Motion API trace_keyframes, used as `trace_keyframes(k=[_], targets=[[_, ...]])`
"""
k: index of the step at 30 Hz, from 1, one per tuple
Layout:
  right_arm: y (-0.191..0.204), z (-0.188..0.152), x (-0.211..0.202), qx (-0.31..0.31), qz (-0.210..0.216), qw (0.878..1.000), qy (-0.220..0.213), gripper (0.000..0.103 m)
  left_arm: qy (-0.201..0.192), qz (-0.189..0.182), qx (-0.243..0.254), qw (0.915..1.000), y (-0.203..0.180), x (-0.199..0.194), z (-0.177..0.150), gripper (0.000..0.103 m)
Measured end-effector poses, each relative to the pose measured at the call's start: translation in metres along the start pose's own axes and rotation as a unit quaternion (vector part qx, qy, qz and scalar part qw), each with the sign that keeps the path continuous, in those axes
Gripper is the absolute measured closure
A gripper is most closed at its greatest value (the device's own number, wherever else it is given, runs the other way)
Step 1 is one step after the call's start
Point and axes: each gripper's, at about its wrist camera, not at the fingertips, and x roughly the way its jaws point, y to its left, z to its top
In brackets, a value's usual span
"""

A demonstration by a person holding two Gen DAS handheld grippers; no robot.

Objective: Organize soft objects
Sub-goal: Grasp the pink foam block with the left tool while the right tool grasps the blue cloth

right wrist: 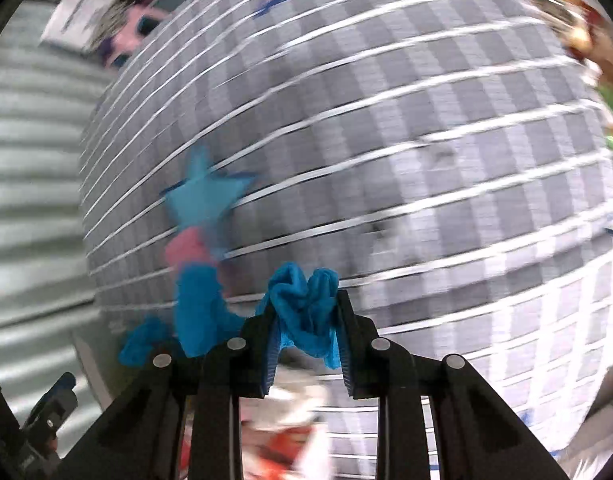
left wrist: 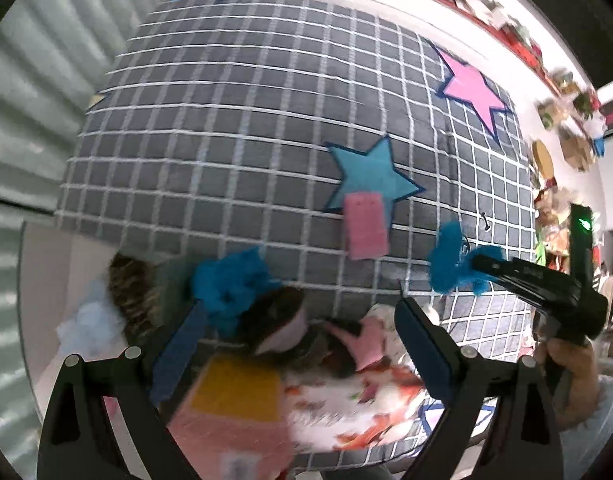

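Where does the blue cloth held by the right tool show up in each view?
Left wrist: blue cloth at right of centre, pinched by the right tool.
Right wrist: low centre, bunched between the fingers.
Shared landmark: blue star with a pink sponge at its lower edge.

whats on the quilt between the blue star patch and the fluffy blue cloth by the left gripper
A pink sponge, overlapping the blue star patch's lower edge, lies above the fluffy blue cloth; left wrist view.

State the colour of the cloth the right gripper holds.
Bright blue cloth, pinched in the right gripper; clearest in the right wrist view.
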Motion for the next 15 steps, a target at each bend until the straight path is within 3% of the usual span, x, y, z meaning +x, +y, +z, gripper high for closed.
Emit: trace_keyframes(k=[3, 4, 6, 7, 12, 13, 15], targets=[[-0.038, 0.001, -0.011, 0.025, -0.026, 0.999, -0.011, 0.076, 0.014, 0.01, 0.016, 0.9997, -0.026, 0.028, 0.015, 0.007], [-0.049, 0.0, -0.014, 0.034, -0.029, 0.999, -0.011, 0.071, 0.018, 0.015, 0.02, 0.9995, -0.033, 0.038, 0.019, 0.007], [-0.062, -0.002, -0.02, 0.041, -0.03, 0.999, -0.012, 0.041, 0.027, 0.026, 0.024, 0.999, -0.043, 0.058, 0.028, 0.007], [-0.065, -0.004, -0.024, 0.038, -0.035, 0.999, -0.016, 0.02, 0.03, 0.03, 0.023, 0.9988, -0.046, 0.066, 0.032, 0.007], [-0.057, -0.013, -0.034, -0.016, -0.052, 0.998, -0.031, 0.013, 0.049, 0.048, -0.009, 0.9976, -0.049, 0.104, 0.046, 0.007], [-0.051, -0.015, -0.029, -0.03, -0.058, 0.998, -0.026, 0.0, 0.05, 0.05, -0.016, 0.9974, -0.049, 0.109, 0.047, 0.007], [-0.043, -0.018, -0.025, -0.054, -0.063, 0.996, -0.031, 0.0, 0.05, 0.057, -0.027, 0.9967, -0.048, 0.119, 0.05, 0.007]])
